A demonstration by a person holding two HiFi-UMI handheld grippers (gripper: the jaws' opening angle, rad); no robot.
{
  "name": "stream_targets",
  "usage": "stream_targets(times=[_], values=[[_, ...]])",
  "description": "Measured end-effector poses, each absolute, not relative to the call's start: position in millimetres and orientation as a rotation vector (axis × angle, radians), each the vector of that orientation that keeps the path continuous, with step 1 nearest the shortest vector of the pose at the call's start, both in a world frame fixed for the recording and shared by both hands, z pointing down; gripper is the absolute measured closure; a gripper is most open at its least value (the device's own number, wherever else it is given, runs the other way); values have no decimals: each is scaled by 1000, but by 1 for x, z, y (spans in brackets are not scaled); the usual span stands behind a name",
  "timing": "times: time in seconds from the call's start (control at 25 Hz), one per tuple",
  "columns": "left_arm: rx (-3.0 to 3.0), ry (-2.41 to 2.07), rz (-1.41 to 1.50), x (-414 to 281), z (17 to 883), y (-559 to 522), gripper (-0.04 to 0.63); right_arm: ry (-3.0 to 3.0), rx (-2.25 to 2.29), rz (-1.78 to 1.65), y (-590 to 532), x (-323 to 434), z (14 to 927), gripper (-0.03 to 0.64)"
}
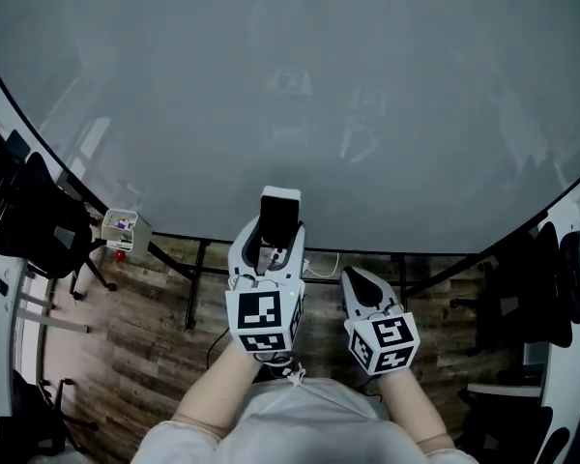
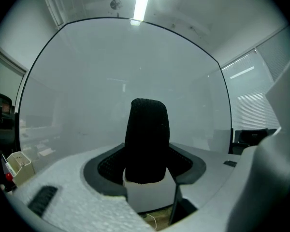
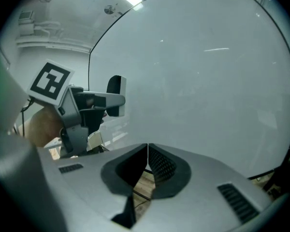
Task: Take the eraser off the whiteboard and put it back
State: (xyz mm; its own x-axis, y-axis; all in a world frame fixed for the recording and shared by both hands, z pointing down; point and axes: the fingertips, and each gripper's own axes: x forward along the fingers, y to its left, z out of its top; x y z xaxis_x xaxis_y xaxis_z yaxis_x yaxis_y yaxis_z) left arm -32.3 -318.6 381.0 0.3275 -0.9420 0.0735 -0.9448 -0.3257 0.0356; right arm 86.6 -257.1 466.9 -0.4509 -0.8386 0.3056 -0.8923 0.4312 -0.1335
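Observation:
The eraser (image 1: pixel 279 218), black felt on a white body, stands upright between the jaws of my left gripper (image 1: pixel 271 235), which is shut on it. In the left gripper view the eraser (image 2: pixel 146 139) fills the gap of my left gripper (image 2: pixel 145 170), with the whiteboard (image 2: pixel 111 81) just beyond. The right gripper view shows the eraser (image 3: pixel 116 95) held level close to the whiteboard (image 3: pixel 208 81); whether it touches the board I cannot tell. My right gripper (image 1: pixel 360 280) hangs beside the left one, shut and empty (image 3: pixel 147 151). The large whiteboard (image 1: pixel 290 95) fills the head view.
A small box of markers (image 1: pixel 126 226) hangs at the board's lower left edge. Black chairs stand at the left (image 1: pixel 39 225) and right (image 1: pixel 551 288). The board's dark stand legs (image 1: pixel 198 278) rise from a wooden floor below.

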Motion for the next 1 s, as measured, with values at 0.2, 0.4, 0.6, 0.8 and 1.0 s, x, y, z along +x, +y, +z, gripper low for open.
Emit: stream_targets(times=[0.2, 0.4, 0.6, 0.8, 1.0], values=[[2504, -1698, 143, -17, 412, -283, 341, -2501, 1498, 409, -243, 84, 471, 588], [2483, -1648, 193, -9, 440, -257, 341, -2515, 1478, 392, -229, 82, 472, 588], [2466, -1611, 221, -7, 459, -241, 341, -2542, 1483, 340, -221, 80, 463, 588], [2469, -1636, 220, -10, 453, -238, 341, -2606, 1445, 251, -210, 74, 450, 588], [2515, -1615, 245, -4, 454, -234, 341, -2597, 1468, 251, -208, 80, 450, 588]])
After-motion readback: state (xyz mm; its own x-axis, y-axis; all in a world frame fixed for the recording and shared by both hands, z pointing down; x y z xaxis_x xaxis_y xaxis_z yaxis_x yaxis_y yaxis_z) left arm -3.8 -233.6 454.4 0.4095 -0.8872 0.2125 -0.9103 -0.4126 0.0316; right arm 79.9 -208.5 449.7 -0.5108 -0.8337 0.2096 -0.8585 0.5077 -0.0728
